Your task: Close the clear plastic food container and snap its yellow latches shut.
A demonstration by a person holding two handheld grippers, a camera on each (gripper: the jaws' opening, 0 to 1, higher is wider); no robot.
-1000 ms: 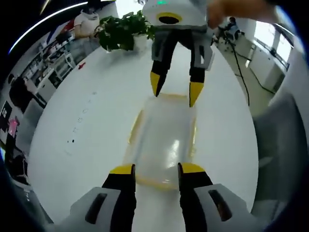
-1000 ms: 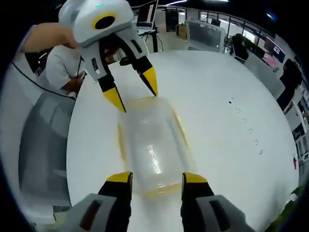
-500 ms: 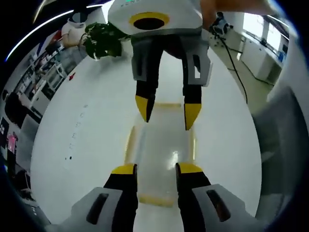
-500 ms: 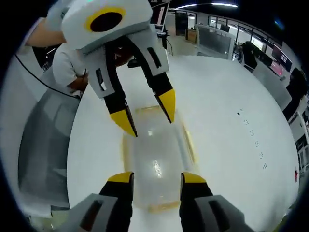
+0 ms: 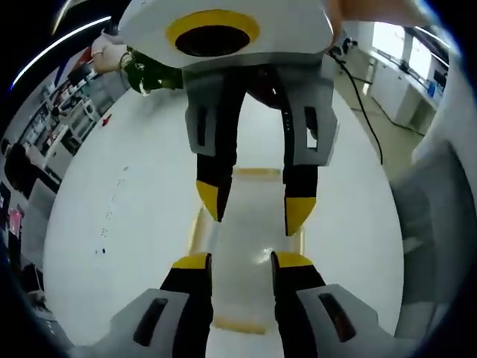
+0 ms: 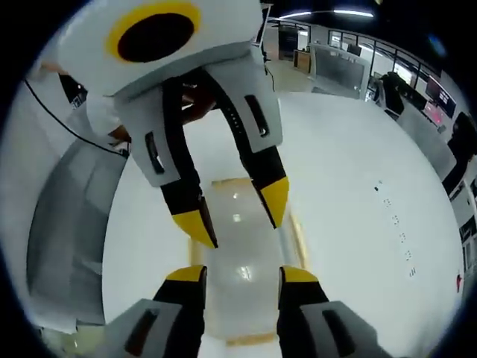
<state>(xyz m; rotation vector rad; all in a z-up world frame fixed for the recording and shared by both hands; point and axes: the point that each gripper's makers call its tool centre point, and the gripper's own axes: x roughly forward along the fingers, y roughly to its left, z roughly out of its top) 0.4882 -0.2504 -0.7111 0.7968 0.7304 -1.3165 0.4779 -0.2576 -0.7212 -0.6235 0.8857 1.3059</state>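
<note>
The clear plastic container (image 5: pixel 250 250) with yellow latches lies lid-down-flat on the white table (image 5: pixel 119 224), its long axis running away from me. My left gripper (image 5: pixel 240 261) stands open over its near half, the lid showing between the jaws. My right gripper (image 5: pixel 253 209) faces it from the far end, open, its yellow tips just above the lid. A yellow latch (image 5: pixel 257 172) shows at the far end and another (image 5: pixel 237 326) at the near end. In the right gripper view the container (image 6: pixel 238 242) lies under my right gripper (image 6: pixel 242 274) with the left gripper (image 6: pixel 235 212) opposite.
A potted plant (image 5: pixel 149 73) stands at the far side of the table. A grey chair (image 6: pixel 67 224) sits beside the table, also seen as the chair (image 5: pixel 436 224). A person's hand (image 6: pixel 195 101) holds the left gripper. Desks and people fill the room behind.
Both grippers have closed in on each other along the container, so each now looms large in the other's view with tips nearly meeting over the lid. The container has stayed put.
</note>
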